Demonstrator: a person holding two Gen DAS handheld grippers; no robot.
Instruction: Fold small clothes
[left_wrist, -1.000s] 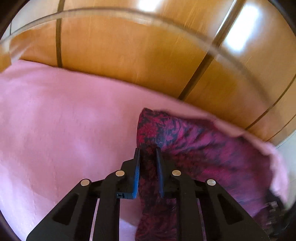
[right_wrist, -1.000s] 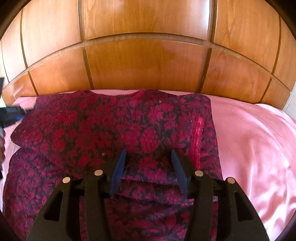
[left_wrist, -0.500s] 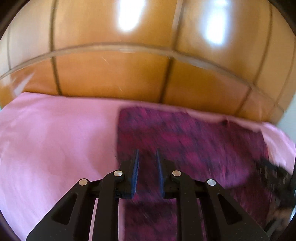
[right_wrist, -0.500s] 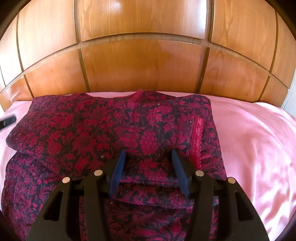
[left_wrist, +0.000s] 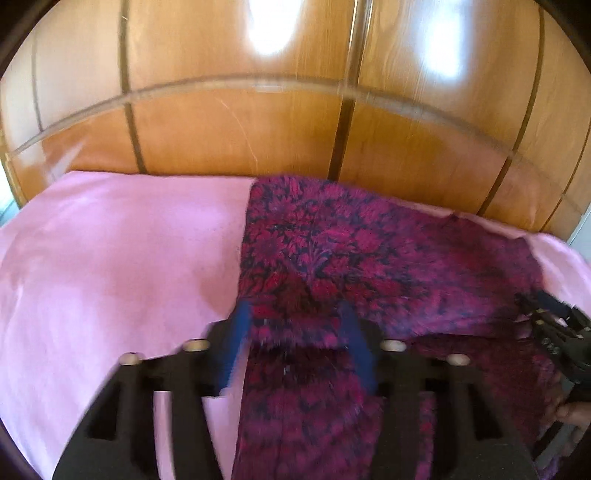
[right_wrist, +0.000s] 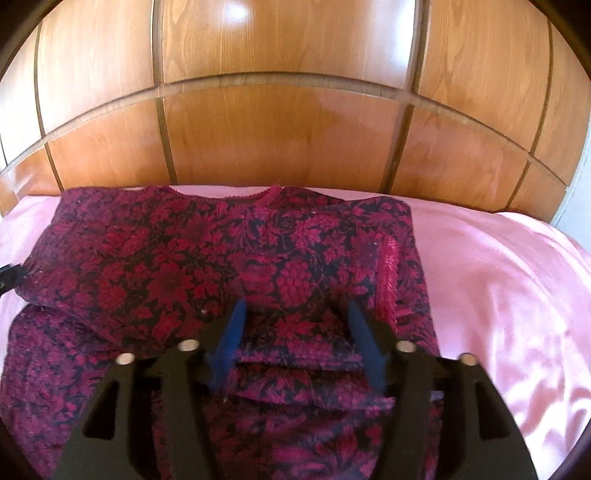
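A dark red floral top (right_wrist: 166, 266) lies folded on the pink sheet (right_wrist: 498, 295), neckline toward the headboard. Its left flap is laid over the body, and a sleeve with a red lace cuff (right_wrist: 388, 280) rests on the right. My left gripper (left_wrist: 293, 310) hovers over the top's (left_wrist: 369, 258) left folded edge, jaws opening, cloth beneath them but not pinched. My right gripper (right_wrist: 295, 306) stands over the lower fold, jaws also opening, pads off the cloth. The right gripper (left_wrist: 554, 332) shows at the left wrist view's right edge, the left gripper's tip (right_wrist: 9, 277) at the right wrist view's left edge.
A wooden panelled headboard (right_wrist: 295, 129) rises just behind the garment. Pink sheet (left_wrist: 110, 277) spreads to the left and right of the top. A person's hand (left_wrist: 572, 413) holds the right gripper at the lower right.
The left gripper, shut on the top's left edge a second ago, carried it over the body, let go and opened. The right gripper stayed in place and its jaws widened.
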